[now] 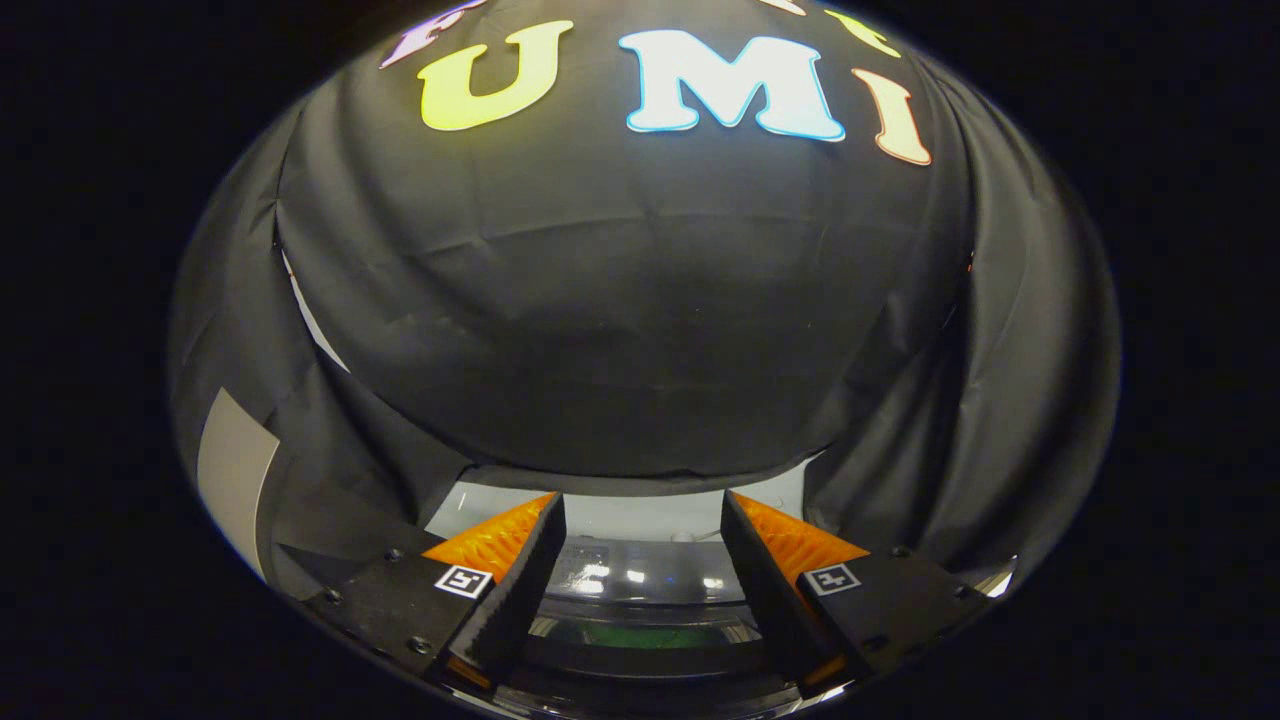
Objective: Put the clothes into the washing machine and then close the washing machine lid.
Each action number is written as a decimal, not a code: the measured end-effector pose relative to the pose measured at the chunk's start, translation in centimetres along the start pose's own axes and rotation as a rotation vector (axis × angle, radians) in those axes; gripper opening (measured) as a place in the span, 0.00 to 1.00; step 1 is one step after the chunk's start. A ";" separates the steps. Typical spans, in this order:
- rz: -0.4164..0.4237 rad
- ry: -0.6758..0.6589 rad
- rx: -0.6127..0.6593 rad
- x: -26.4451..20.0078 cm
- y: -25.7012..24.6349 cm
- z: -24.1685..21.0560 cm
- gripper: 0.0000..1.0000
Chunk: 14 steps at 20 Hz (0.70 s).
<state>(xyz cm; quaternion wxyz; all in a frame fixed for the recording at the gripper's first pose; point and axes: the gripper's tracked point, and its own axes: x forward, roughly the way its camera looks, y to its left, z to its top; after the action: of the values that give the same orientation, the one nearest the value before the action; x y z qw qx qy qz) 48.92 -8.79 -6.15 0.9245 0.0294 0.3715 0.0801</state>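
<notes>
Black cloth booth wall (640,330) hangs beyond the fingers. Below it, the white glossy-topped washing machine (640,575) sits between and just ahead of the fingers, its dark glass lid (640,655) reflecting lights; something green shows under the glass, unclear what. Gripper (642,520) points level and forward, fingers spread apart, holding nothing.

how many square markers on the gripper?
2. One marker on one finger's base, the other marker on the other's. The gripper is open, holding nothing, above a glossy lid.
</notes>
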 end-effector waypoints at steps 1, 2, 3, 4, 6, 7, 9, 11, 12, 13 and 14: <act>-0.001 -0.013 0.000 -0.2 0.0 0.0 0.97; -0.002 -0.023 0.000 -0.8 0.1 -0.7 0.97; -0.002 -0.032 -0.001 -1.5 0.2 -1.2 0.97; -0.002 -0.039 -0.002 -1.8 0.2 -1.6 0.97; -0.002 -0.051 -0.003 -2.2 0.2 -2.1 0.97; -0.002 -0.058 -0.003 -2.4 0.2 -2.2 0.97; -0.004 -0.069 -0.003 -2.6 0.2 -2.6 0.97; -0.004 -0.075 -0.005 -2.9 0.2 -3.0 0.97; -0.004 -0.077 -0.004 -3.1 0.3 -3.1 0.97; -0.005 -0.078 -0.004 -3.1 0.3 -3.3 0.97; -0.006 -0.081 -0.003 -3.3 0.2 -3.5 0.97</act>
<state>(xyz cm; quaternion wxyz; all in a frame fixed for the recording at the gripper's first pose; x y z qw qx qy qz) 44.11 -9.13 -6.43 0.9390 0.0300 0.3339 0.0766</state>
